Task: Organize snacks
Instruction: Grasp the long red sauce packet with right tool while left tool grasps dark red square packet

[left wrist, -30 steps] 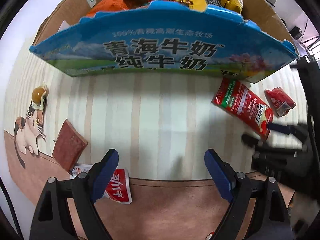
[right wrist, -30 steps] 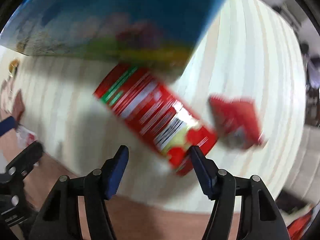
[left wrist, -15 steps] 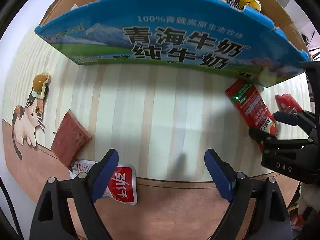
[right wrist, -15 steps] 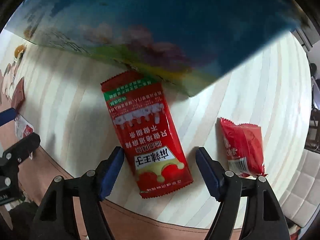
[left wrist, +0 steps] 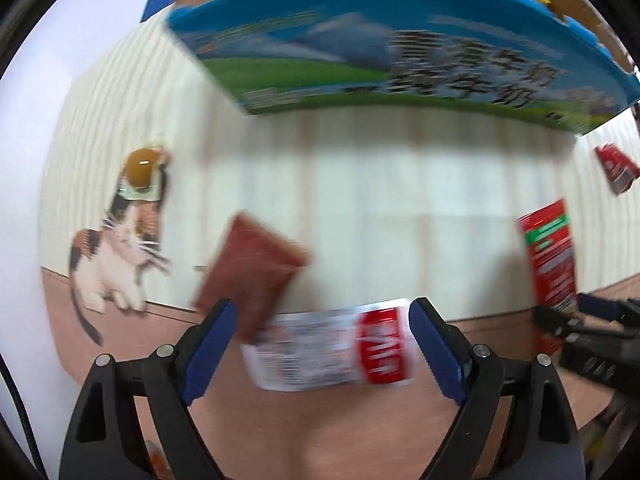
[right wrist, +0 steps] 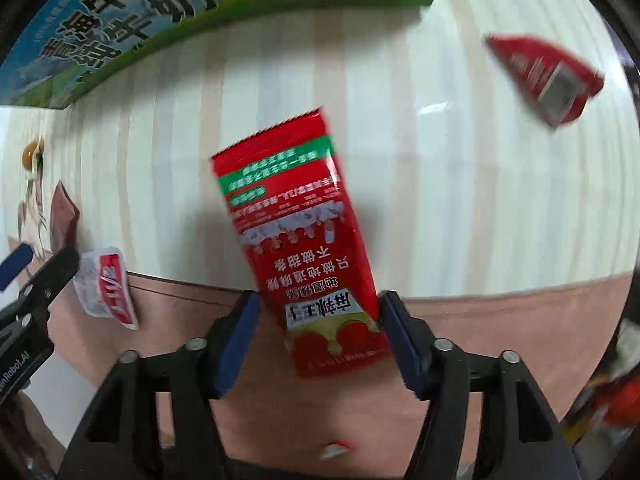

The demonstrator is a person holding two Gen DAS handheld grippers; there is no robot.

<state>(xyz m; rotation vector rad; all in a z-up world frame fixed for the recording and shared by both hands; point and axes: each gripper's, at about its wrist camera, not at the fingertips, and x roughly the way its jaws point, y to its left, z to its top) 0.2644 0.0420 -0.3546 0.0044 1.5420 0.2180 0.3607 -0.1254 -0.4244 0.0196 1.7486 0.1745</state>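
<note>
My left gripper [left wrist: 322,342] is open, its fingers astride a white-and-red sachet [left wrist: 332,348] lying at the mat's near edge. A brown packet [left wrist: 252,272] lies just beyond it, to the left. My right gripper [right wrist: 320,332] is open around the near end of a long red packet [right wrist: 296,240] with a green band; the pads [right wrist: 240,336] stand close beside it. A small red packet [right wrist: 544,76] lies at the far right. The blue milk box [left wrist: 400,52] with snacks inside stands at the back.
A cat picture [left wrist: 120,240] and a small round sweet [left wrist: 142,164] are on the striped mat [left wrist: 400,208] at the left. Brown tabletop [left wrist: 320,432] runs along the near edge. The left gripper shows at the left of the right wrist view [right wrist: 28,280].
My left gripper has swung left and down until the white-and-red sachet lies between its fingers. My right gripper has moved in over the long red packet and narrowed around its near end.
</note>
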